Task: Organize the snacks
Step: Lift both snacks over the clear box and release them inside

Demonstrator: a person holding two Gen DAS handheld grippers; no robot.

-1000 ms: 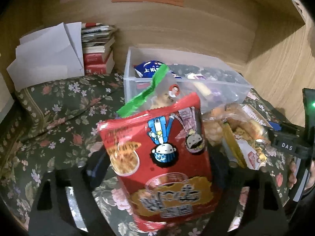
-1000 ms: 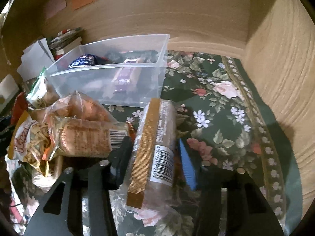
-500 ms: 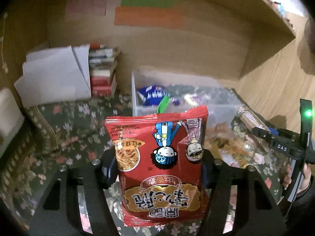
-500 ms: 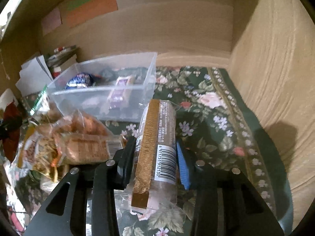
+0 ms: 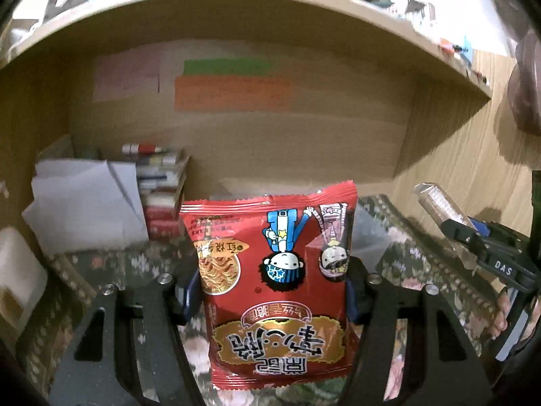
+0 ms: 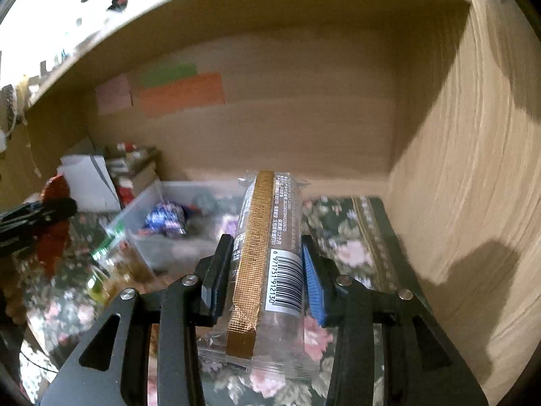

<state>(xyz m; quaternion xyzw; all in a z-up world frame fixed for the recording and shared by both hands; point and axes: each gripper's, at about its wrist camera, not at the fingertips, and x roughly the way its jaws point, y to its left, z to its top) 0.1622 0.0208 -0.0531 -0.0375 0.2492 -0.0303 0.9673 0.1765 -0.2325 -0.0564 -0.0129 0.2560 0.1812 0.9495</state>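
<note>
My left gripper [image 5: 270, 291] is shut on a red noodle-snack bag [image 5: 274, 291] with cartoon figures, held upside down above the floral cloth. My right gripper [image 6: 267, 277] is shut on a long clear-wrapped biscuit pack [image 6: 267, 260] with a gold strip and a barcode, lifted off the cloth. The right gripper and its pack also show at the right of the left wrist view [image 5: 453, 220]. The clear plastic bin [image 6: 169, 223] holds a blue packet [image 6: 165, 220] and lies ahead and left of the right gripper. The left gripper with the red bag shows at the left [image 6: 50, 223].
Loose snack packets [image 6: 111, 260] lie on the floral cloth [image 6: 355, 243] in front of the bin. A stack of books [image 5: 162, 189] and white papers [image 5: 84, 203] stand at the back left. Wooden back wall, a side wall [image 6: 473, 203] at right, and a shelf overhead.
Both grippers have risen and tilted up with their packs still held. The bin and snack pile have dropped lower in both views, and the overhead shelf has come into sight.
</note>
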